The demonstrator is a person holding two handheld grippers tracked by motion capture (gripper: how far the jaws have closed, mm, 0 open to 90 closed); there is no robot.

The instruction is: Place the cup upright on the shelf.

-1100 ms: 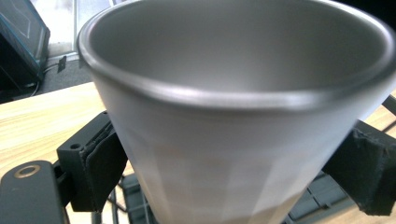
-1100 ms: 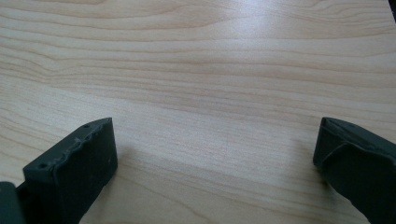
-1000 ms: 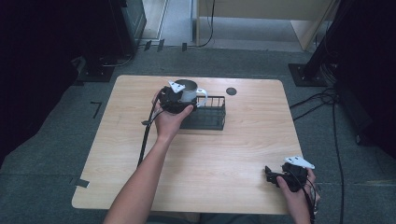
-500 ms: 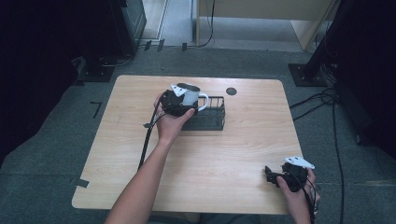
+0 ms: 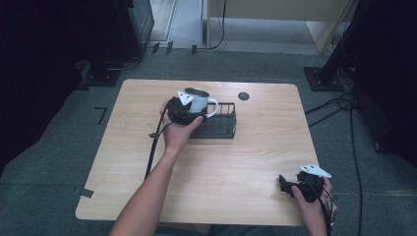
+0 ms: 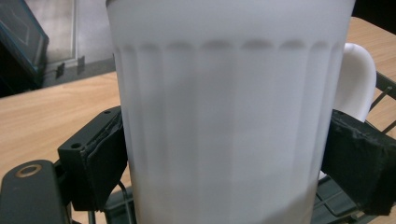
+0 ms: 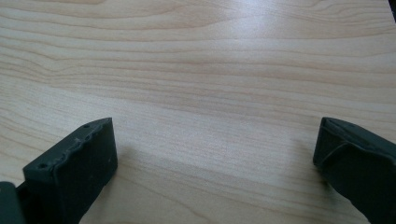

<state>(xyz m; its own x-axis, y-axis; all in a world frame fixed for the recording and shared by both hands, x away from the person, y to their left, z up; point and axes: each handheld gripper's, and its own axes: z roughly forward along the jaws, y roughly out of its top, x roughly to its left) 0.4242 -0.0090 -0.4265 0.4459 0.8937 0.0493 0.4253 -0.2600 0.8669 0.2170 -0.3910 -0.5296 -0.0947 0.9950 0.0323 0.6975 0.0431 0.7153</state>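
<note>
White and ribbed down its sides, the mug [image 6: 229, 112] stands upright between my left gripper's [image 5: 184, 109] two black jaws, which press on it from either side, so that claw is clamped on the mug. In the left gripper view I see its handle [image 6: 357, 81] jutting out beyond the right-hand jaw. From the high view the mug [image 5: 198, 101] sits at the left end of the black wire basket [image 5: 219, 123], held above that end; I cannot tell whether its base touches the wire. Its dark mouth faces up and its handle points toward the basket's far side.

The basket rests on the wooden table [image 5: 246, 162], toward the far half and a little left of centre. A small dark round spot [image 5: 243, 96] lies on the tabletop just beyond the basket's right end. The cable [image 5: 153, 147] from my left gripper trails back along the table beside my forearm.

My right gripper [image 5: 290, 183] is well apart from all that, low at the near right corner of the table. In the right gripper view its jaws stand wide apart with bare wood [image 7: 210, 93] between them, gripping nothing.
</note>
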